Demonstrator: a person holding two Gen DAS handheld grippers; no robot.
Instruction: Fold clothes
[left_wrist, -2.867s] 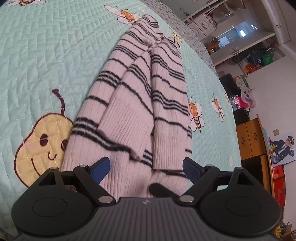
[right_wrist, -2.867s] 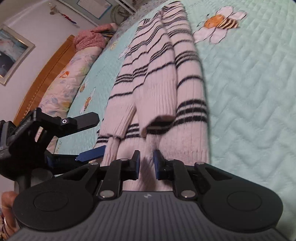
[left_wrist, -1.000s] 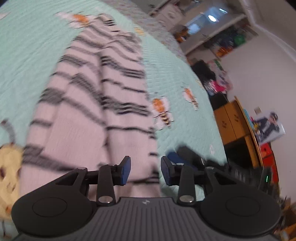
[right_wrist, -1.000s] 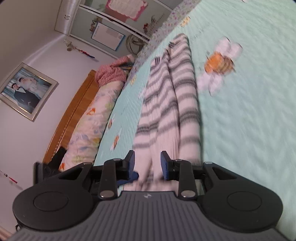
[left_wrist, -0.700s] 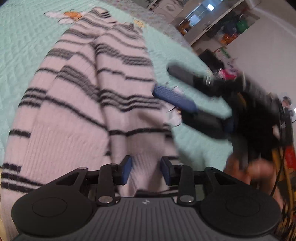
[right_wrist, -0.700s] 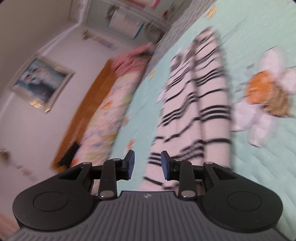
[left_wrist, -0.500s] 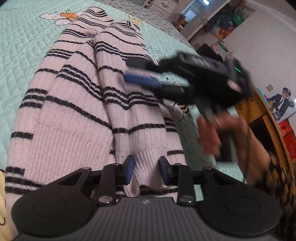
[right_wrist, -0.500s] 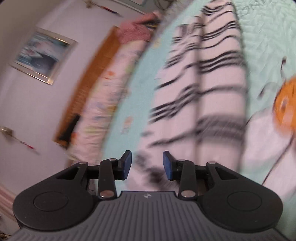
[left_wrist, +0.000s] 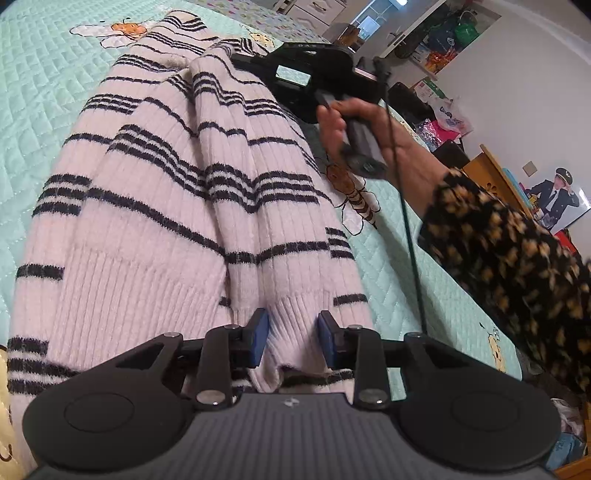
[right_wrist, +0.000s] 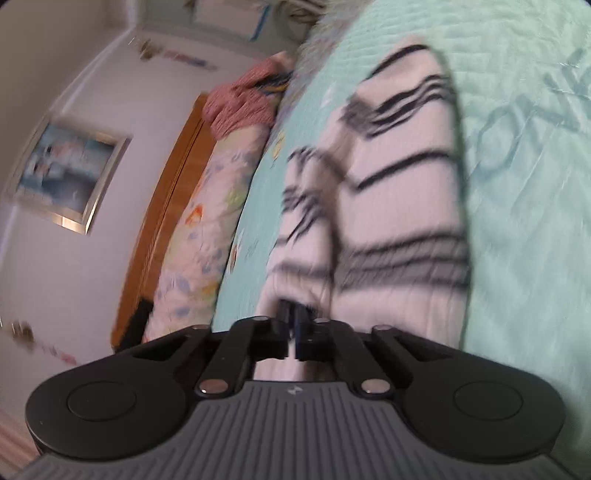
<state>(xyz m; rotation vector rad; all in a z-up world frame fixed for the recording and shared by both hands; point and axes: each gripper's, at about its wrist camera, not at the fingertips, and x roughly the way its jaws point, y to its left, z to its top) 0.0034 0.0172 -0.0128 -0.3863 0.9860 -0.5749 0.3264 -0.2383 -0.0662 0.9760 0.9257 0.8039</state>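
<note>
Straddling sweater (left_wrist: 184, 206) hem, left tongs (left_wrist: 292, 334) part-open

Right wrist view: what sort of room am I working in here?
Most likely a home bedroom. The striped sweater lies on a quilted bedspread, with a wooden headboard, a floral pillow and a framed picture on the wall.

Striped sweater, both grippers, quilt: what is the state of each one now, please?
Striped sweater: folded lengthwise, lying flat on the quilt.
Left gripper: jaws partly apart, a ribbed cuff between them.
Right gripper: jaws together over the sweater's far end; the blur hides whether fabric is pinched.
Quilt: spread flat under the sweater.
</note>
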